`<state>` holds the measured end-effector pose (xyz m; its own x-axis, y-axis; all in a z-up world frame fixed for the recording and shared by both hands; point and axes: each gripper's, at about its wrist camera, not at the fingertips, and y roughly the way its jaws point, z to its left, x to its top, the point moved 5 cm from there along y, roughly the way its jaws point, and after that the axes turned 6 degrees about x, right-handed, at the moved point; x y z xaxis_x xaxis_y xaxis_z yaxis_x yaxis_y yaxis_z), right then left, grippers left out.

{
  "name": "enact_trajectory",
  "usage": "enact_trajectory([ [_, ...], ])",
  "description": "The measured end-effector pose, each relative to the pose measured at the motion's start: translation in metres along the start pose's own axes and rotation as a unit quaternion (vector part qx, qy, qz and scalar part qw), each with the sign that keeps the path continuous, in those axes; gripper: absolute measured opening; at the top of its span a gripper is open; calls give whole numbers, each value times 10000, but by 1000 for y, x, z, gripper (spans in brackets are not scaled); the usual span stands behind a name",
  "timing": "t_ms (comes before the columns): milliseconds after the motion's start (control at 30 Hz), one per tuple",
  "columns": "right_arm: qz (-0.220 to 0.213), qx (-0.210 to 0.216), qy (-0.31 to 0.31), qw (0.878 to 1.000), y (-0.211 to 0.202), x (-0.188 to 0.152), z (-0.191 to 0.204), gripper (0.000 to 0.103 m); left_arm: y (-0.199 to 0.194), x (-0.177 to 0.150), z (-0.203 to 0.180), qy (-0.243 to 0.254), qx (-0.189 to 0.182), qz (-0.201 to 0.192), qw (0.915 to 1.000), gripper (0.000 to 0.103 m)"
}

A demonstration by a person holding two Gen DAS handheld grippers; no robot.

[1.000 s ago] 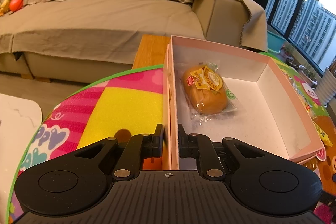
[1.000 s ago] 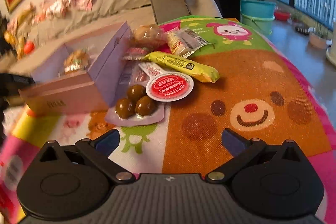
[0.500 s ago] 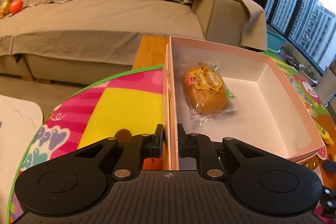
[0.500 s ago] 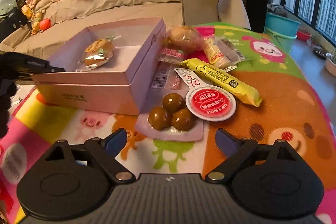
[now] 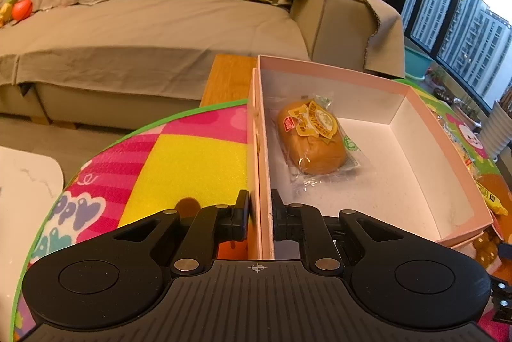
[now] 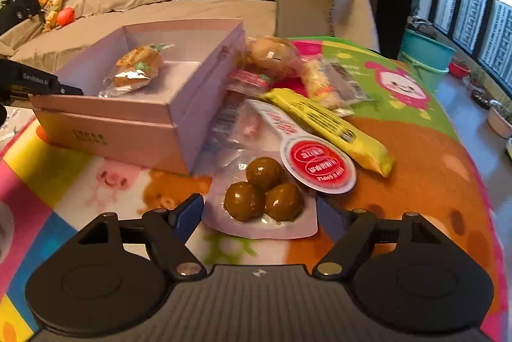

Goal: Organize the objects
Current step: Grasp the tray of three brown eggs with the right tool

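Observation:
My left gripper (image 5: 259, 214) is shut on the near side wall of the open pink box (image 5: 320, 69), which holds one wrapped orange bun (image 5: 312, 142). In the right wrist view the same box (image 6: 128, 130) stands at the left on the mat. My right gripper (image 6: 259, 214) sits low over a clear pouch of three brown balls (image 6: 262, 198). Its jaws are closing, with the pouch between them and the blue pads just off its edges. A red-lidded cup (image 6: 320, 166) and a yellow bar (image 6: 329, 127) lie just behind the pouch.
More wrapped snacks (image 6: 272, 53) are piled against the box's right side. A colourful cartoon mat (image 6: 416, 150) covers the table. A covered sofa (image 5: 160, 21) stands beyond it, and teal buckets (image 6: 425, 53) stand by the window at the right.
The right gripper has swung toward the pouch of brown balls, rolled level, and its jaws have narrowed around it. The left gripper has stayed shut on the box wall.

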<state>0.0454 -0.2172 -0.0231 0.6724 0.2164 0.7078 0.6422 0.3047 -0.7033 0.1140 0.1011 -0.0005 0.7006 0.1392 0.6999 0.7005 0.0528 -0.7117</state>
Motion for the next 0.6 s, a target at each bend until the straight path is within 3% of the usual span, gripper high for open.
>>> enact_trajectory([
  [167,115,-183,101,9997,-19,-15,-12,78,0,0,0,20,0,-2,10000,15],
  [300,123,-97,26,9999,-28,-23,-14,80,2,1,-2,110,16,-3,9999,15],
  [500,-32,-109,220,9997,-11,-10,-16,82,2,1,-3,150,43,-4,9999,15],
  [600,13,-111,95,9999,-6,-3,-10,76,2,1,-3,157,41,-1,9999,15],
])
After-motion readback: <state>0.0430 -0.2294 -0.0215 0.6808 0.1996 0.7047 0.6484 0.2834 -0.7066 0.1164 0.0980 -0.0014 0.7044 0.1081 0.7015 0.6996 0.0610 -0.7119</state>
